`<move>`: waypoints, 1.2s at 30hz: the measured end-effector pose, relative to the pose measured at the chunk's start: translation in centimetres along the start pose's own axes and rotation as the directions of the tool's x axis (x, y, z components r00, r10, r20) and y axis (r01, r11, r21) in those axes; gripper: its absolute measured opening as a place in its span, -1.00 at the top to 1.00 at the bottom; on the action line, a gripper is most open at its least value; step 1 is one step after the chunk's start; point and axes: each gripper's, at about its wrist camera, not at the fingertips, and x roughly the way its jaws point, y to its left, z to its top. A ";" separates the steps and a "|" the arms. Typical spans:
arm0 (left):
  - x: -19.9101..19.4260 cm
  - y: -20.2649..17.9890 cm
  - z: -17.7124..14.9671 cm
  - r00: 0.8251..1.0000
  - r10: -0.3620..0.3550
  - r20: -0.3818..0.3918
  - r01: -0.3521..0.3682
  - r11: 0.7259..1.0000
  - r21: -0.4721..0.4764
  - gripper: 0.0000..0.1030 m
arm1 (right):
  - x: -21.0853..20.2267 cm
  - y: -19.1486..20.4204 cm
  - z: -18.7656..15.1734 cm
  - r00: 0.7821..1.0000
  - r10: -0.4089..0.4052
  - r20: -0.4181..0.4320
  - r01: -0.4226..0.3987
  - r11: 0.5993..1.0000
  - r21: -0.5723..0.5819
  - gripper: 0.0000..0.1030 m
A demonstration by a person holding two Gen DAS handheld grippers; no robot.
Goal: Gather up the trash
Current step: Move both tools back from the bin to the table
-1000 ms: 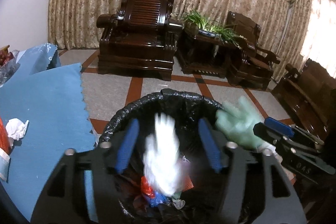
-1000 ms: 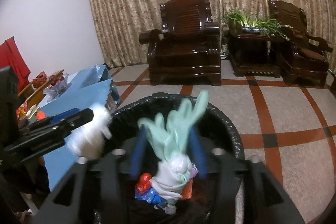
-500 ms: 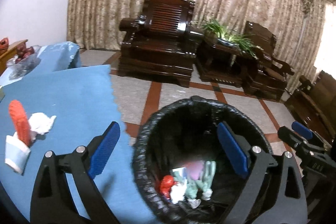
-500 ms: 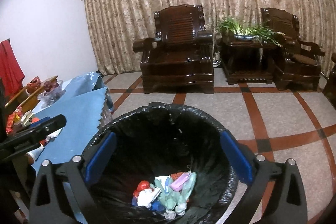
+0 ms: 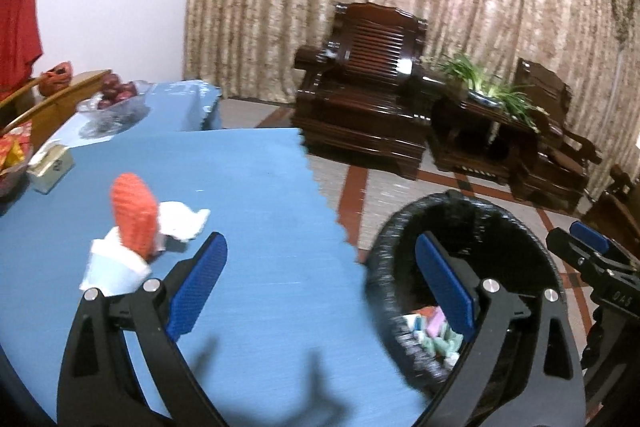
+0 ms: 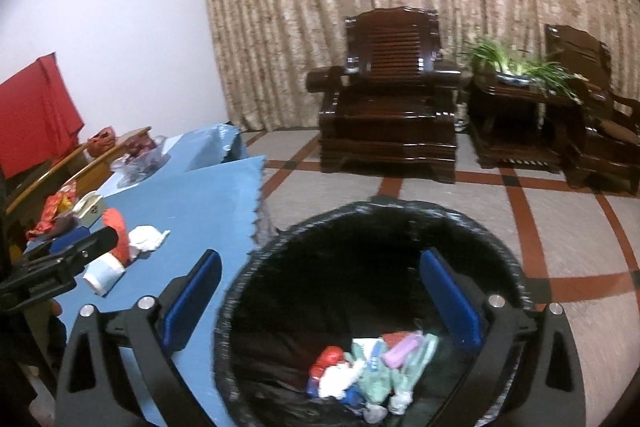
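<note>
A black-lined trash bin (image 6: 384, 215) stands on the floor by the blue table; it also shows in the left wrist view (image 5: 472, 205). Inside lie a green glove (image 6: 384, 379), white tissue and other scraps. My right gripper (image 6: 320, 303) is open and empty above the bin's rim. My left gripper (image 5: 320, 287) is open and empty over the table edge. On the blue table (image 5: 248, 187) lie an orange object (image 5: 132, 215), a crumpled white tissue (image 5: 184, 219) and a pale blue paper cup (image 5: 108, 271) on its side.
A tissue box (image 5: 50, 167), a glass bowl of red fruit (image 5: 114, 101) and a snack bowl (image 5: 12, 163) sit at the table's far left. Dark wooden armchairs (image 6: 392, 99) and a plant stand (image 6: 516, 107) line the curtain wall.
Both grippers opened and dropped the tissue and the green glove into the bin. The left gripper then swung left over the table; the right drew back slightly.
</note>
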 end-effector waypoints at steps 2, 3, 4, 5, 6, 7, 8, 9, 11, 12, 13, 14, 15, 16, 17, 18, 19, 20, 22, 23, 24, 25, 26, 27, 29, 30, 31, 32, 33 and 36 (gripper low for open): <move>-0.8 1.6 -0.1 1.000 0.030 0.009 -0.030 0.999 -0.013 -0.80 | 0.5 1.5 0.0 1.000 0.021 0.000 -0.021 1.000 -0.016 -0.90; -1.0 2.3 -0.1 0.999 0.043 0.012 -0.042 0.999 -0.018 -0.80 | 0.6 1.9 0.1 1.000 0.026 0.001 -0.026 0.999 -0.022 -0.90; -1.3 3.1 -0.1 0.998 0.059 0.016 -0.058 0.998 -0.022 -0.80 | 0.9 2.7 0.1 0.999 0.034 0.001 -0.034 0.999 -0.030 -0.90; -1.5 3.7 -0.1 0.997 0.070 0.018 -0.070 0.997 -0.025 -0.80 | 1.2 3.4 0.1 0.999 0.046 -0.001 -0.046 0.998 -0.038 -0.90; -1.8 4.5 -0.1 0.996 0.087 0.022 -0.087 0.996 -0.029 -0.80 | 1.4 3.8 0.1 0.999 0.053 -0.003 -0.054 0.998 -0.043 -0.90; -2.1 5.3 -0.2 0.994 0.103 0.024 -0.102 0.994 -0.035 -0.80 | 1.7 4.6 0.2 0.998 0.066 -0.007 -0.066 0.997 -0.050 -0.90; -2.2 5.9 -0.1 0.993 0.114 0.024 -0.113 0.993 -0.040 -0.80 | 2.0 5.3 0.2 0.997 0.078 -0.010 -0.079 0.995 -0.060 -0.90; -2.4 6.6 -0.1 0.992 0.126 0.025 -0.125 0.991 -0.045 -0.80 | 2.2 5.8 0.2 0.996 0.086 -0.012 -0.086 0.994 -0.067 -0.90; -2.8 8.2 -0.2 0.988 0.155 0.024 -0.153 0.986 -0.059 -0.80 | 2.8 7.1 0.1 0.994 0.107 -0.018 -0.108 0.990 -0.088 -0.90; -2.9 9.0 -0.3 0.986 0.168 0.022 -0.166 0.984 -0.064 -0.80 | 3.0 7.6 0.0 0.993 0.113 -0.020 -0.115 0.989 -0.093 -0.90; -3.0 9.6 -0.4 0.984 0.177 0.020 -0.176 0.982 -0.069 -0.80 | 3.4 8.2 0.0 0.992 0.123 -0.023 -0.125 0.987 -0.101 -0.90; -3.2 10.4 -0.6 0.982 0.190 0.017 -0.189 0.979 -0.073 -0.80 | 3.8 8.8 -0.1 0.991 0.133 -0.028 -0.136 0.985 -0.106 -0.90; -3.2 11.1 -0.7 0.979 0.202 0.013 -0.200 0.977 -0.077 -0.80 | 4.1 9.4 -0.1 0.989 0.142 -0.034 -0.145 0.984 -0.108 -0.90; -3.3 11.8 -0.8 0.977 0.213 0.009 -0.211 0.974 -0.081 -0.80 | 4.5 10.0 -0.2 0.988 0.152 -0.040 -0.155 0.982 -0.112 -0.90; -3.2 12.2 -0.9 0.975 0.221 0.007 -0.219 0.972 -0.083 -0.80 | 4.8 10.7 -0.2 0.986 0.162 -0.044 -0.166 0.979 -0.118 -0.90; -3.2 12.9 -1.0 0.973 0.231 0.003 -0.230 0.969 -0.085 -0.80 | 5.1 11.0 -0.3 0.985 0.168 -0.046 -0.173 0.977 -0.123 -0.90; -3.1 13.5 -1.1 0.971 0.238 -0.001 -0.237 0.967 -0.088 -0.80 | 5.4 11.7 -0.4 0.983 0.176 -0.050 -0.181 0.975 -0.130 -0.90; -3.1 13.8 -1.3 0.970 0.242 -0.003 -0.241 0.966 -0.090 -0.80 | 5.7 12.1 -0.6 0.982 0.181 -0.055 -0.187 0.973 -0.133 -0.90; -2.8 14.9 -1.5 0.967 0.254 -0.011 -0.254 0.962 -0.096 -0.80 | 6.6 13.1 -0.8 0.978 0.197 -0.068 -0.205 0.969 -0.138 -0.90; -2.6 15.1 -1.6 0.966 0.257 -0.014 -0.257 0.961 -0.100 -0.80 | 7.0 13.6 -0.9 0.976 0.202 -0.074 -0.211 0.967 -0.141 -0.90; -2.4 15.5 -1.7 0.966 0.259 -0.019 -0.259 0.960 -0.106 -0.80 | 7.2 13.9 -0.9 0.975 0.206 -0.078 -0.215 0.966 -0.143 -0.90; -2.3 15.7 -1.8 0.966 0.259 -0.021 -0.260 0.959 -0.110 -0.80 | 7.7 14.3 -1.0 0.974 0.212 -0.085 -0.223 0.964 -0.146 -0.90; -2.0 16.1 -2.0 0.965 0.260 -0.024 -0.261 0.959 -0.114 -0.80 | 8.1 14.7 -1.1 0.972 0.216 -0.091 -0.228 0.962 -0.149 -0.90; -1.7 16.4 -2.2 0.965 0.262 -0.030 -0.264 0.958 -0.114 -0.80 | 8.5 15.1 -1.2 0.971 0.219 -0.096 -0.232 0.961 -0.151 -0.90; -1.0 16.8 -2.5 0.964 0.263 -0.043 -0.266 0.957 -0.114 -0.80 | 9.2 15.6 -1.3 0.969 0.224 -0.108 -0.239 0.959 -0.152 -0.90; -0.6 17.1 -2.8 0.964 0.261 -0.054 -0.266 0.957 -0.115 -0.80 | 9.7 15.9 -1.4 0.967 0.226 -0.114 -0.242 0.958 -0.154 -0.90; -0.1 17.5 -3.0 0.963 0.261 -0.065 -0.267 0.957 -0.116 -0.80 | 10.1 16.2 -1.5 0.967 0.227 -0.118 -0.244 0.957 -0.159 -0.90; 0.3 17.7 -3.2 0.962 0.263 -0.074 -0.270 0.956 -0.117 -0.80 | 10.5 16.5 -1.5 0.966 0.225 -0.123 -0.244 0.956 -0.166 -0.90; 0.6 18.0 -3.4 0.961 0.264 -0.082 -0.272 0.955 -0.119 -0.79 | 10.8 16.6 -1.6 0.966 0.225 -0.128 -0.245 0.955 -0.168 -0.90; 1.9 18.6 -3.9 0.960 0.259 -0.106 -0.272 0.954 -0.125 -0.70 | 12.1 17.0 -1.9 0.962 0.228 -0.148 -0.252 0.953 -0.167 -0.90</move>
